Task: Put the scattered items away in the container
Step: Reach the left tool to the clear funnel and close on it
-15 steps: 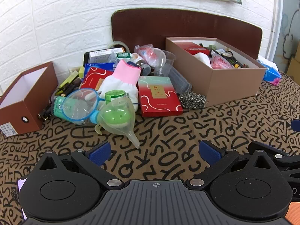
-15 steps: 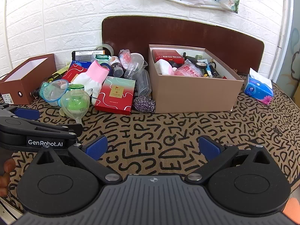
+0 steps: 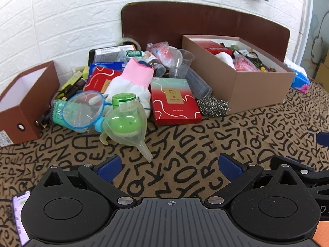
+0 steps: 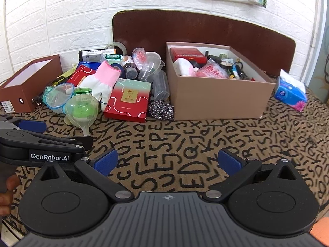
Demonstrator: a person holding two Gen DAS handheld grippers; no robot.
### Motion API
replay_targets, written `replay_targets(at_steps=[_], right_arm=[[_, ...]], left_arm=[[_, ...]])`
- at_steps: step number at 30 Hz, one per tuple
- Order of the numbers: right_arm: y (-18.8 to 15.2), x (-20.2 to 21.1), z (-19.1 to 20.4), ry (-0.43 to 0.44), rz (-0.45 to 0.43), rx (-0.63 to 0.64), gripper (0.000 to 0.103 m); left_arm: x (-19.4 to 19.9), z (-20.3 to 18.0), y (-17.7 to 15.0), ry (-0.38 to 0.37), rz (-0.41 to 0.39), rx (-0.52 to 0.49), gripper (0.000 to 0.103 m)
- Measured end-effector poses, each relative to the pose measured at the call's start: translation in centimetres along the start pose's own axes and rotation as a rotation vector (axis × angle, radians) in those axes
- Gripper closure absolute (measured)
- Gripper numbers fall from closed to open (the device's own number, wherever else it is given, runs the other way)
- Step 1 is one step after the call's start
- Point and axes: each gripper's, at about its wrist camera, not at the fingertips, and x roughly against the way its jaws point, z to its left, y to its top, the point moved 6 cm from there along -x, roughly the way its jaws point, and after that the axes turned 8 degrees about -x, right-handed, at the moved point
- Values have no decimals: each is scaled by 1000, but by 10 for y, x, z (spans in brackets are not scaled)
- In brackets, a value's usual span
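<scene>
Blue-padded fingers spread wide on the left gripper (image 3: 167, 165), nothing between them, low over the lettered cloth (image 3: 205, 144). Just ahead lies the funnel (image 3: 127, 127), spout toward it (a green ball inside). Right gripper (image 4: 167, 160) gapes empty too. Ahead and right sits the box (image 4: 218, 100), part-filled; the loose pile lies ahead-left, red packet (image 4: 128, 100) nearest.
</scene>
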Motion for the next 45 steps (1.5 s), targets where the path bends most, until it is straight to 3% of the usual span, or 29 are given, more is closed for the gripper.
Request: replay_targets(at_steps=[10,18,24,37,42,44,45], right_arm=[[-10,-43,22,110,110,41,0],[-12,-77,59,202,112,184,0],[-10,-103,85,287,117,223,2],[-4,-148,126,399,168,250,35],[-1,-160,136,430,175,263,60],[0,-163,138,439,181,258,81],[0,-165,139,446,186,253,86]], left_arm=[[-28,47,-20,1,32,103,0],[-48,78,-18,-2,44,173,2],[-64,85,-13,-32,52,171,10],[-93,97,3,-71,58,183,15],[-105,103,7,-85,71,197,18],[-108,103,8,-111,70,205,25],[-108,102,9,-112,73,206,27]])
